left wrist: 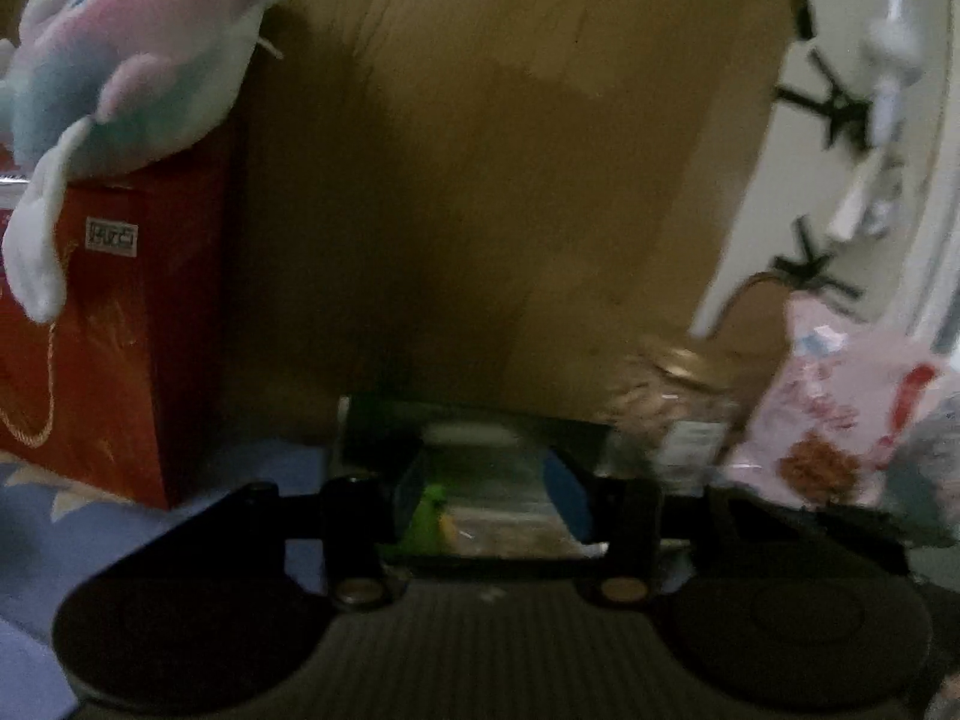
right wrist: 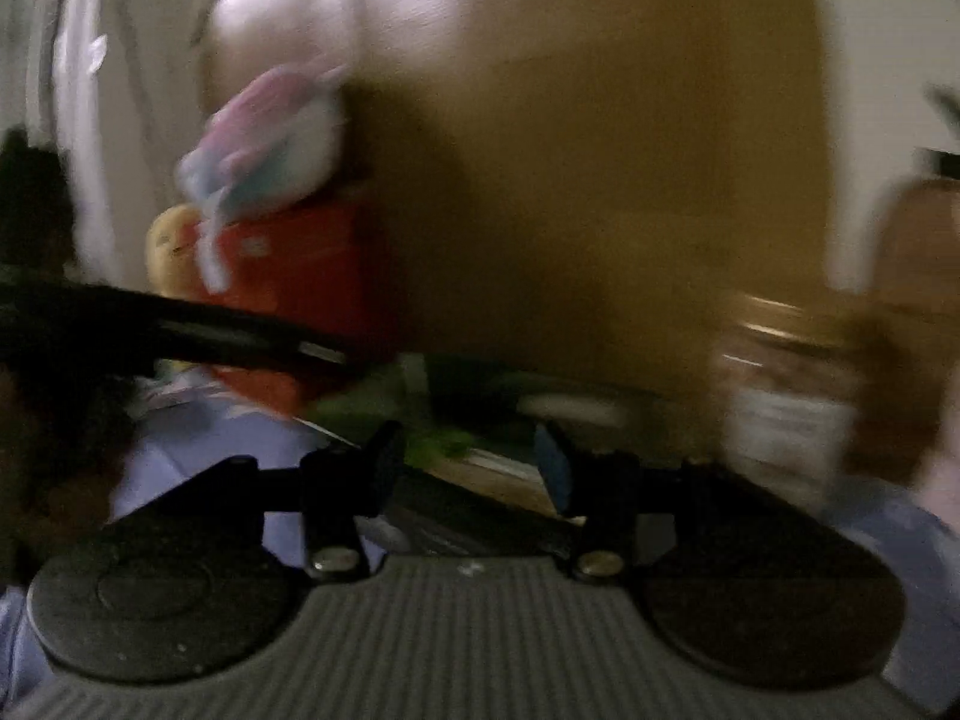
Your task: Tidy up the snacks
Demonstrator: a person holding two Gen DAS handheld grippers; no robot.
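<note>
**Both grippers holding one snack packet**

The left gripper [left wrist: 492,498] is closing its fingers on a flat snack packet [left wrist: 480,480], one finger at each side edge, so the jaws are standing at a middling width with the packet filling the gap. The right gripper [right wrist: 474,468] is gripping the same packet [right wrist: 480,468] in the same way, its jaws a little wider and the packet lying slanted between them. In the right wrist view the left gripper's dark arm [right wrist: 180,330] is reaching in from the left edge.

The packet is showing a dark border, a green patch, a blue patch and a clear window with pale brown contents; any print on it is too blurred to read. It is sitting low in front of a big brown cardboard box [left wrist: 510,180].

A red box [left wrist: 108,330] is carrying a small white label, unreadable. A pastel plush toy [left wrist: 120,60] is resting on it. To the right, a jar with a gold lid [left wrist: 678,402] and a pink snack bag [left wrist: 840,420] are standing close together, their writing blurred.
</note>
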